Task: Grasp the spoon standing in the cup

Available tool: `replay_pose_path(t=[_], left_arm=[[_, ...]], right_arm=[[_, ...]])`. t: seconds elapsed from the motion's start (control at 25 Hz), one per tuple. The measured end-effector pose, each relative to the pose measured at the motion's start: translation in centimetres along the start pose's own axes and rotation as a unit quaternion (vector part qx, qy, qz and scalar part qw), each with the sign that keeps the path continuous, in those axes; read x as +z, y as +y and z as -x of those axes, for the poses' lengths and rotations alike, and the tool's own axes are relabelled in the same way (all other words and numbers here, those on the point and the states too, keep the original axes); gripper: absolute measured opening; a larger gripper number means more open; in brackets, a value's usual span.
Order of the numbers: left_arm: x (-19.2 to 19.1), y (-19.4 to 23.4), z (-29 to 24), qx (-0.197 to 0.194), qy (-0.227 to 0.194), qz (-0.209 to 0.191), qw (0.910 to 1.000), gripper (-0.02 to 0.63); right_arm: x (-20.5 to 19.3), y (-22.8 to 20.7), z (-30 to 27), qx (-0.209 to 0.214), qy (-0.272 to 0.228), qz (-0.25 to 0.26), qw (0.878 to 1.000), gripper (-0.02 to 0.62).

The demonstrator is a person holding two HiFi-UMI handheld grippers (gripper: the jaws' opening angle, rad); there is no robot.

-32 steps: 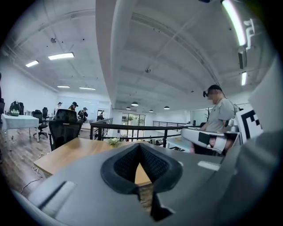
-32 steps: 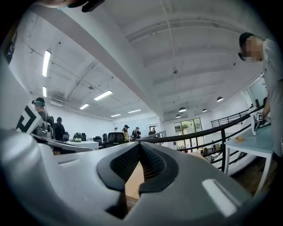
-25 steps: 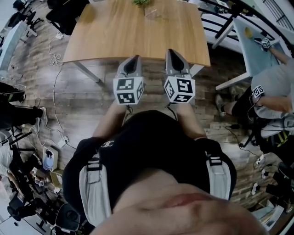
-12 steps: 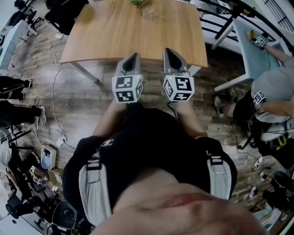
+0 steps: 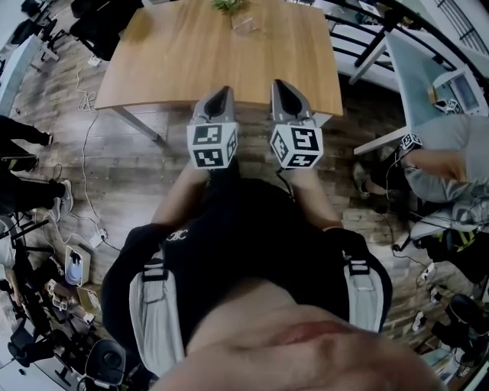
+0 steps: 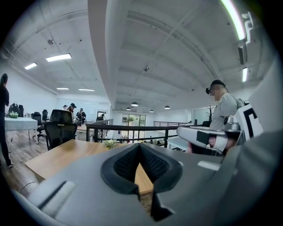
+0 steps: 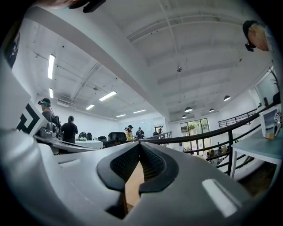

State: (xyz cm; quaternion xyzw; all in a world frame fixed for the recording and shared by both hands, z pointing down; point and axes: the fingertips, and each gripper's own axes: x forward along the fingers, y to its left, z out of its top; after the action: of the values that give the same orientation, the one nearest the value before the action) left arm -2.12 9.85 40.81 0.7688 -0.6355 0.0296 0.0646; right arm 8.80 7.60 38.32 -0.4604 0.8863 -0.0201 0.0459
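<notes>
At the wooden table's near edge, the left gripper and right gripper are hovering closed and empty, and may topple the far cup if they arrive unopened.

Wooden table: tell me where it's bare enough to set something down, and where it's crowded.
The table is bare from its left edge to the plant, and from the clear cup to its right edge. The near strip up to the left claw and right claw is bare too. Only the far middle, round plant and cup, is crowded.
</notes>
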Motion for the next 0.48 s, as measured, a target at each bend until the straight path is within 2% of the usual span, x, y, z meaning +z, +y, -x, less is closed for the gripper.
replay_pose_path(t=[0.48], left_arm=[[-1.1, 2.4, -4.1, 0.006, 0.011, 0.006, 0.9999, 0.012]], right_arm=[[-2.0, -1.1, -4.6, 0.010, 0.017, -0.006, 1.000, 0.000]])
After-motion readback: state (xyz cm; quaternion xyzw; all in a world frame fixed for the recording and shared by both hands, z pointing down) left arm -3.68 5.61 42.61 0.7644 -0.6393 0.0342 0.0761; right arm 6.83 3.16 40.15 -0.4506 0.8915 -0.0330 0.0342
